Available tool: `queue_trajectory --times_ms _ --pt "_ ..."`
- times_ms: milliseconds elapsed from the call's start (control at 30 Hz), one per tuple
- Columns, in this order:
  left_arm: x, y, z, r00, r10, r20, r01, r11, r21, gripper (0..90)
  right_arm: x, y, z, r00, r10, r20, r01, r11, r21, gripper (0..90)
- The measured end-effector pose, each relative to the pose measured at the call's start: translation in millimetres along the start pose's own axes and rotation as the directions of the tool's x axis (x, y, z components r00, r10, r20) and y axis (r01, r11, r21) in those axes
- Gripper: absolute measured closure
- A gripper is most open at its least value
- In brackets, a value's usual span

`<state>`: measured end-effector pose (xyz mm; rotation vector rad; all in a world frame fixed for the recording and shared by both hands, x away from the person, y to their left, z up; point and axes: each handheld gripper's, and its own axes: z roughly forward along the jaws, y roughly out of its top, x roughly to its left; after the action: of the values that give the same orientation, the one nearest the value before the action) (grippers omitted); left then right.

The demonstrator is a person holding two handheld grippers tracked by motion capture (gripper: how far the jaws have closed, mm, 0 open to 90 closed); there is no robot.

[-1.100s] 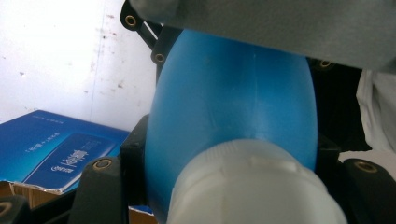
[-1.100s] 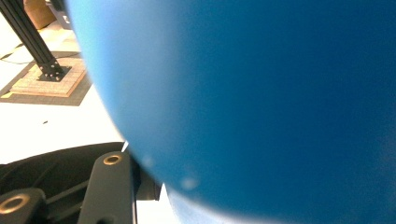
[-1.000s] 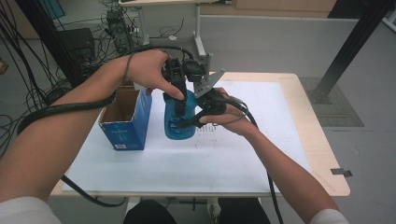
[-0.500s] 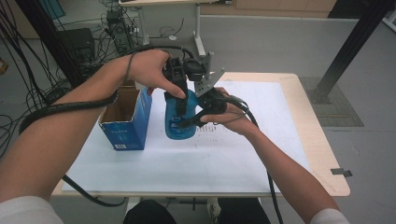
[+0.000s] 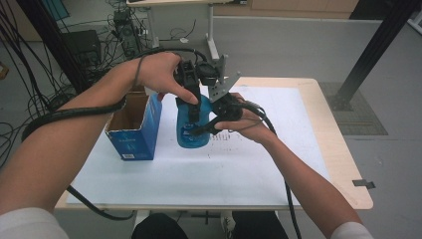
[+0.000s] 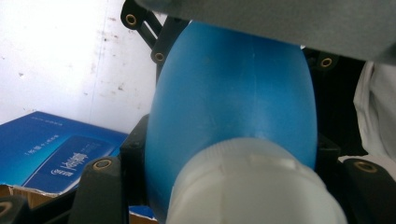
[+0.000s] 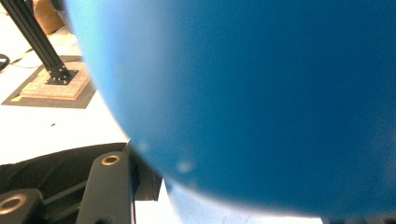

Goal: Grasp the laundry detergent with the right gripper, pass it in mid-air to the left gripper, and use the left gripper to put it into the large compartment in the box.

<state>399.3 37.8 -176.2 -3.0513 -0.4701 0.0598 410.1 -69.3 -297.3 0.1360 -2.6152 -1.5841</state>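
Blue bottle upright mid-table, just right of the open blue box; left gripper clamped on its white-capped top, right gripper clamped on its right side.

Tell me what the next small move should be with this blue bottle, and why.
Probably twist the white cap with the left gripper while the right gripper holds the body. The blue bottle stands upright on the table beside the open box, the left gripper clamped at its top and the right gripper shut on its side, so both grips look set for unscrewing.
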Motion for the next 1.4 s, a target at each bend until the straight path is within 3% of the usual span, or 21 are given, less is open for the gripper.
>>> queue_trajectory --times_ms 867,1000,1133,1167,1267,1400 --pt "3.4 -2.7 0.9 0.9998 -0.016 0.010 0.016 0.9998 -0.012 37.6 -1.2 -1.8 1.4 0.9999 0.013 0.000 -0.013 1.000 -0.008 41.0" --pt "5.3 -3.4 0.2 0.9997 -0.021 0.015 0.022 0.9995 -0.021 37.6 -1.0 -2.2 1.6 0.9997 0.023 -0.001 -0.023 1.000 -0.010 38.3" --pt "7.6 -5.8 -1.7 0.9991 -0.039 0.019 0.040 0.9986 -0.035 37.6 -0.1 -4.0 -0.1 0.9990 0.045 0.005 -0.045 0.999 0.007 29.3" --pt "9.4 -7.7 -3.4 0.9982 -0.056 0.019 0.057 0.9973 -0.046 37.6 -0.3 -6.0 -2.6 0.9982 0.059 0.010 -0.059 0.998 0.009 24.1" --pt "11.4 -8.9 -4.8 0.9973 -0.072 0.017 0.072 0.9963 -0.046 37.6 -0.8 -7.8 -6.9 0.9967 0.079 0.014 -0.079 0.997 0.002 20.6" --pt "17.0 -11.1 -6.8 0.9935 -0.112 0.023 0.113 0.9929 -0.038 37.6 -1.8 -11.8 -15.1 0.9944 0.097 0.042 -0.099 0.994 0.045 17.5"
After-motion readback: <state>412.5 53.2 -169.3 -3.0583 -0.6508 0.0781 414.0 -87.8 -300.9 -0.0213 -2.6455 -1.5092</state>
